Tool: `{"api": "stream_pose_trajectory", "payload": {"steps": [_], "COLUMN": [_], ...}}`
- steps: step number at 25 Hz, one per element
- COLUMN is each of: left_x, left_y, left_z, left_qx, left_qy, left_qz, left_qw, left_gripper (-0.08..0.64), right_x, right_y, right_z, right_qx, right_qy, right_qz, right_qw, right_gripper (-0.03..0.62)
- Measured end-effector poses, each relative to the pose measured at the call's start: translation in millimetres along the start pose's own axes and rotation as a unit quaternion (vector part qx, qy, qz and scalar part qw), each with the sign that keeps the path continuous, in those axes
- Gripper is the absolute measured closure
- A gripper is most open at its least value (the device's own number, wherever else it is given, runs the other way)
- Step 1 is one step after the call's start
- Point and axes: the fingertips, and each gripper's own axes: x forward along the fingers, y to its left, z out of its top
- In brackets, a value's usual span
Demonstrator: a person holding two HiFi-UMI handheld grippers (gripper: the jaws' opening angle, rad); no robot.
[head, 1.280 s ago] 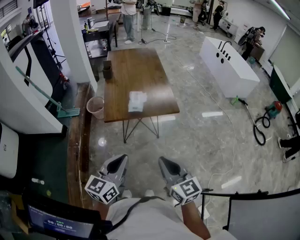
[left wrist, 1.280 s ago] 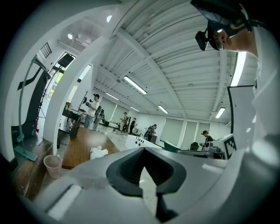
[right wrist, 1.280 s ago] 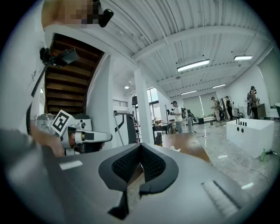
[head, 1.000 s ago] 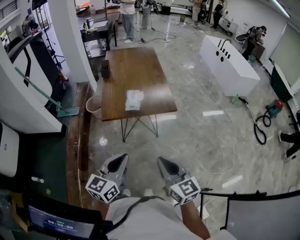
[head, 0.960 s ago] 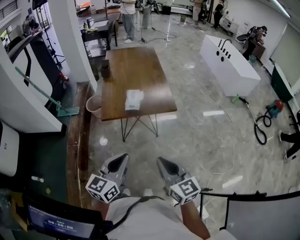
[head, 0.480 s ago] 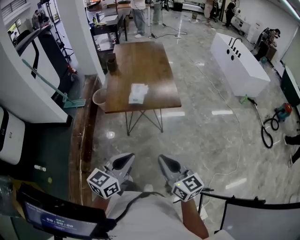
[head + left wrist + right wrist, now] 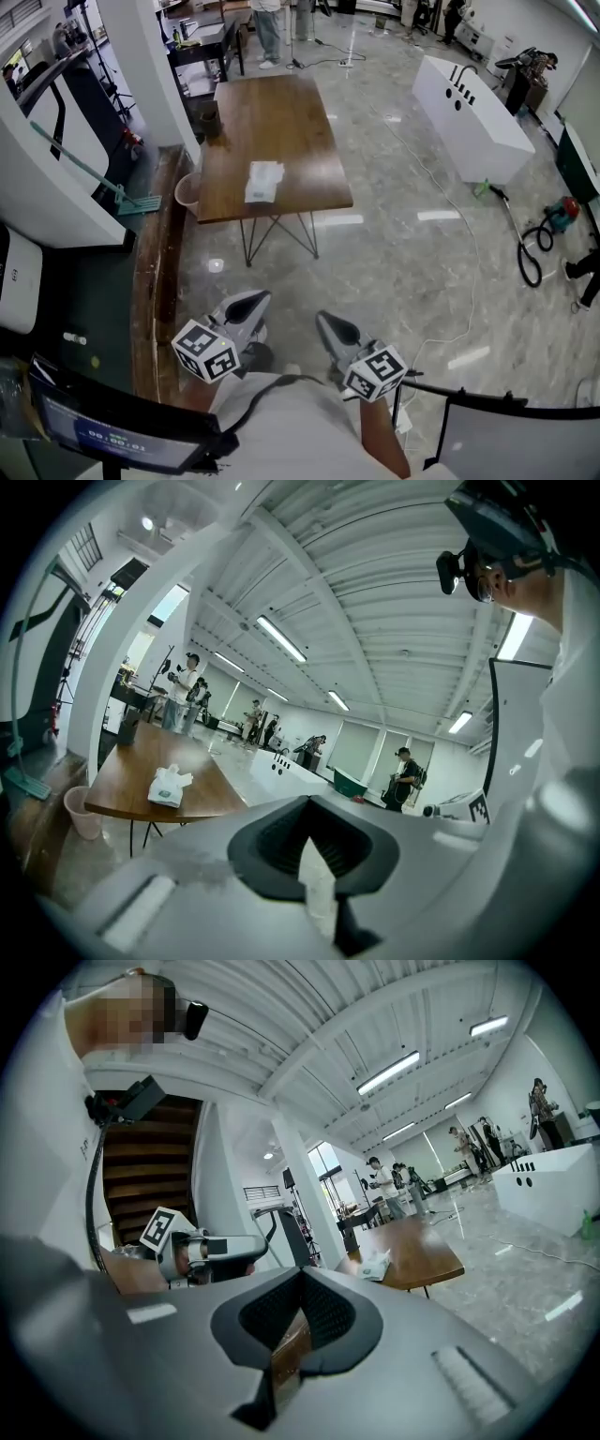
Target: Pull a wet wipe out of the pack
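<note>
The wet wipe pack point(image 7: 263, 181) is a white packet with a wipe sticking up, lying near the front edge of the brown wooden table point(image 7: 272, 112). It also shows in the left gripper view as the pack point(image 7: 169, 787) and in the right gripper view as the pack point(image 7: 377, 1265). Both grippers hang low by the person's body, over the floor and well short of the table. My left gripper point(image 7: 247, 302) is shut and holds nothing. My right gripper point(image 7: 330, 324) is shut and empty too. Both point roughly level toward the table.
A pink bin point(image 7: 187, 192) stands at the table's left front corner, and a dark cup point(image 7: 208, 119) sits on its far left edge. A white counter block point(image 7: 473, 103) and a hose point(image 7: 532, 258) lie to the right. A wooden ledge point(image 7: 155, 281) runs along the left. People stand far behind.
Both grippers have drifted a little forward and lower over the floor, still shut. The head view has swung slightly, so the table sits a bit further left and higher in the picture.
</note>
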Motion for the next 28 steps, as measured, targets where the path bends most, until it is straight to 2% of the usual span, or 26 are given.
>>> {"api": "stream_pose_trajectory", "payload": {"steps": [7,12,16,20,24,28], "left_x": [13,31,48,71,101,129], "left_y": [19,45,86,127,166,205], "left_z": [12,25,39,57,85,107], "left_qx": [0.005,-0.035,-0.058,-0.018,0.032,0.041], "left_qy": [-0.014,-0.029,-0.031,-0.005,0.016,0.025], "left_qz": [-0.011,-0.034,-0.04,-0.051,-0.079,-0.107], "left_qw": [0.9998,0.9984,0.997,0.9985,0.9962,0.9931], "left_gripper": [0.554,0.555,0.555,0.555,0.555,0.555], "right_x": [23,51,86,124,162,198], "right_y": [-13,-29,-45,-67,-92,-106], "right_z": [19,26,33,47,67,80], "right_qx": [-0.015,-0.02,-0.027,-0.021,-0.009,-0.022], "right_qy": [0.006,0.011,0.014,0.012,0.0,0.002], "right_qz": [0.003,0.0,-0.005,-0.032,-0.064,-0.087], "right_qw": [1.0,1.0,1.0,0.999,0.998,0.996], "right_gripper": [0.584,0.584,0.584,0.584,0.583,0.583]}}
